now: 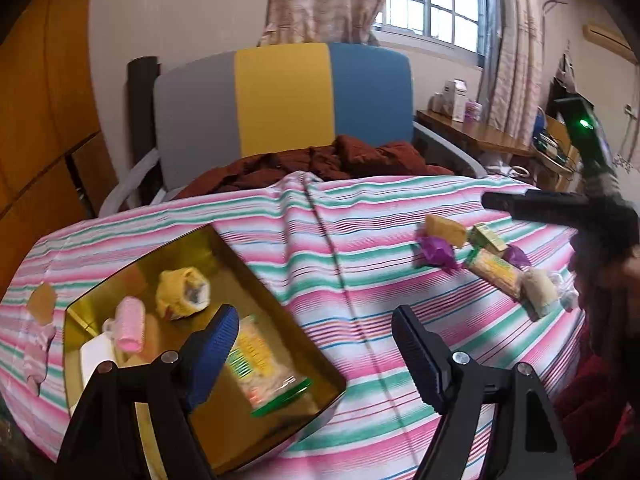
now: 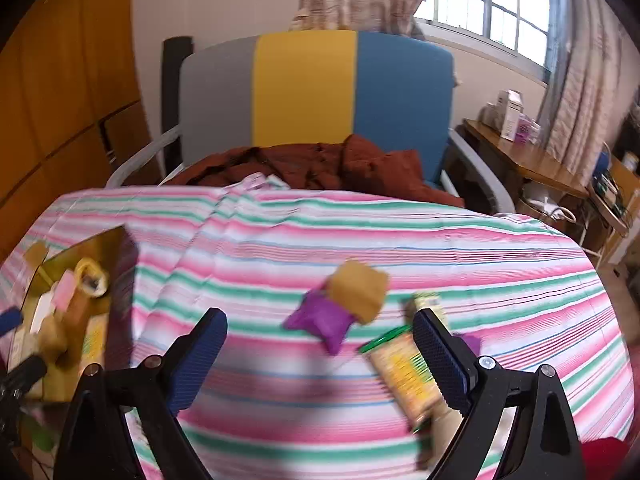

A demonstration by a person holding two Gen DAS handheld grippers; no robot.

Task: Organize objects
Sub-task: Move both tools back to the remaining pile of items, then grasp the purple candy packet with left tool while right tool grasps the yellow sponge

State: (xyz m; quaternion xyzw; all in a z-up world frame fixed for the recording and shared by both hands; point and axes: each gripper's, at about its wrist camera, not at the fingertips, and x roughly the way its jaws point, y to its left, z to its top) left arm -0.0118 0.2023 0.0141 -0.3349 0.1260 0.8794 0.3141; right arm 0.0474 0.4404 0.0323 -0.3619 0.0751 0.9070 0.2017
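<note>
A gold tin box (image 1: 280, 304) lies on the striped cloth at the left and holds a yellow roll (image 1: 182, 294), a pink roll (image 1: 130, 330), a white piece and a green-edged snack packet (image 1: 264, 372). My left gripper (image 1: 316, 340) is open and empty, its left finger over the box. On the right lie a purple wrapper (image 2: 320, 320), a tan block (image 2: 360, 290) and a yellow-green snack packet (image 2: 404, 376). My right gripper (image 2: 320, 344) is open and empty, just above and near these; it shows in the left wrist view (image 1: 560, 208). The box also shows in the right wrist view (image 2: 116, 248).
A striped pink, green and white cloth (image 1: 360, 280) covers the table. A grey, yellow and blue chair (image 1: 284, 100) with a dark red garment (image 1: 320, 160) stands behind it. A wooden side table (image 2: 532, 160) with boxes is at the right. A small brown piece (image 1: 40, 300) lies left of the box.
</note>
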